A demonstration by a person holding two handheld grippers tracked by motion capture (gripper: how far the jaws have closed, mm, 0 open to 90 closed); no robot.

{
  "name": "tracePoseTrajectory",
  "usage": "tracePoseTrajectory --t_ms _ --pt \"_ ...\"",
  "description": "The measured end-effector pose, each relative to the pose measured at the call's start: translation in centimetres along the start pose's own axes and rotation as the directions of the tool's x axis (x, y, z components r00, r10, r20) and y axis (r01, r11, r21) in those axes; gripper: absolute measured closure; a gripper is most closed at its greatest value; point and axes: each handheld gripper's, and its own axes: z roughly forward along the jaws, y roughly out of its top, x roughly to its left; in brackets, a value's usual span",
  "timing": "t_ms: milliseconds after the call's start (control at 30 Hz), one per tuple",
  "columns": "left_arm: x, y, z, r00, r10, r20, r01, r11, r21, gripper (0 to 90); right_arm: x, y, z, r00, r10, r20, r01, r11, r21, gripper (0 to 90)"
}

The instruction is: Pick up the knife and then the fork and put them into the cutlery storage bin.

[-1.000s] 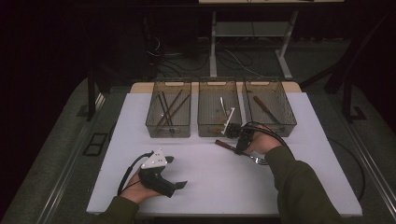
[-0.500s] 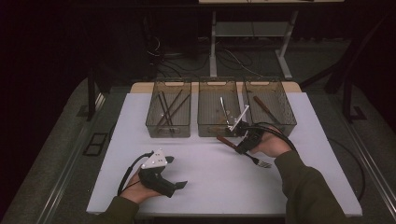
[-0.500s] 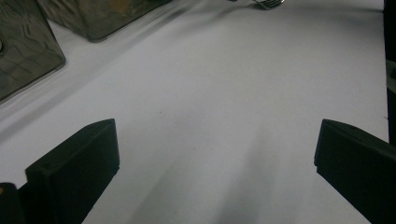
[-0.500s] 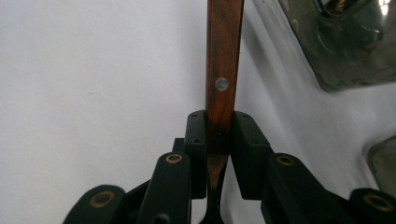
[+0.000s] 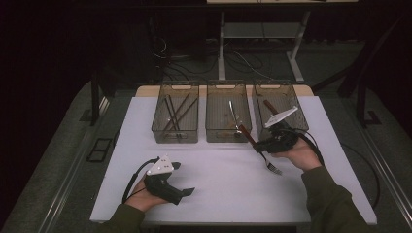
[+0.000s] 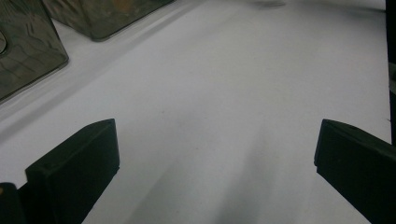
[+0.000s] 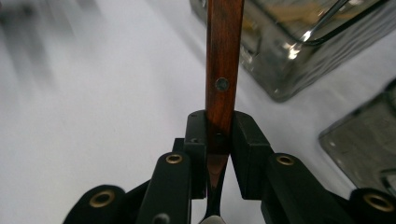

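A fork (image 5: 266, 159) with a red-brown wooden handle (image 7: 224, 60) is clamped in my right gripper (image 5: 263, 145), shut on the handle where it meets the metal neck. The fork slants with its handle end toward the middle bin (image 5: 228, 139) and its tines (image 5: 274, 169) low over the white table (image 5: 223, 170) near the person's right hand. In the right gripper view both pads of my right gripper (image 7: 219, 133) press the handle's sides. My left gripper (image 5: 182, 178) rests on the table at the front left, open, with bare table between the jaws of my left gripper (image 6: 215, 140).
Three clear bins stand in a row at the back: the left bin (image 5: 175, 139) holds dark sticks, the middle one a metal utensil, the right bin (image 5: 300, 112) a wooden-handled piece. Cables trail from both grippers. Bin corners (image 6: 28, 51) sit ahead of the left gripper.
My right hand has moved to the right and a little up with the fork in its grip. The left hand and gripper have stayed put.
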Motion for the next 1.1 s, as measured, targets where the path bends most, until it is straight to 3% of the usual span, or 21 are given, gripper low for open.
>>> tracePoseTrajectory --t_ms 200,333,533,733,800,933,1000,1100 --pt "0.0 0.0 -0.1 1.0 -0.001 0.0 0.001 1.0 -0.003 0.0 -0.7 -0.7 -1.9 0.9986 0.044 0.029 -0.039 0.99 -0.134 77.1" --pt "0.0 0.0 -0.1 1.0 -0.001 0.001 0.001 1.0 -0.003 0.0 -1.1 -1.0 -3.3 0.9947 0.085 0.058 -0.069 0.97 -0.233 77.1" --pt "0.0 0.0 -0.1 1.0 -0.003 0.001 0.003 1.0 -0.004 0.0 -1.6 -1.3 -5.4 0.9797 0.147 0.136 -0.092 0.933 -0.348 77.0" --pt "0.0 0.0 0.1 1.0 -0.002 0.002 0.002 1.0 -0.002 0.0 -2.2 -0.8 -7.2 0.9567 0.214 0.198 -0.112 0.896 -0.429 77.0" --pt "0.0 0.0 0.1 1.0 -0.005 0.001 0.005 1.0 -0.004 0.0 -2.6 -0.3 -7.7 0.9466 0.239 0.217 -0.116 0.88 -0.461 77.0" --pt "-0.1 0.0 0.1 1.0 -0.007 0.004 0.007 1.0 -0.006 0.0 -3.9 1.3 -8.4 0.9232 0.277 0.267 -0.119 0.866 -0.486 77.0" --pt "-0.1 0.0 0.0 1.0 -0.006 0.005 0.006 1.0 -0.005 0.0 -4.5 2.1 -8.6 0.9065 0.284 0.312 -0.105 0.868 -0.486 77.0" --pt "-0.1 0.0 0.0 1.0 -0.002 0.006 0.002 1.0 -0.006 0.0 -5.6 2.9 -8.3 0.8891 0.308 0.338 -0.115 0.866 -0.487 77.0"
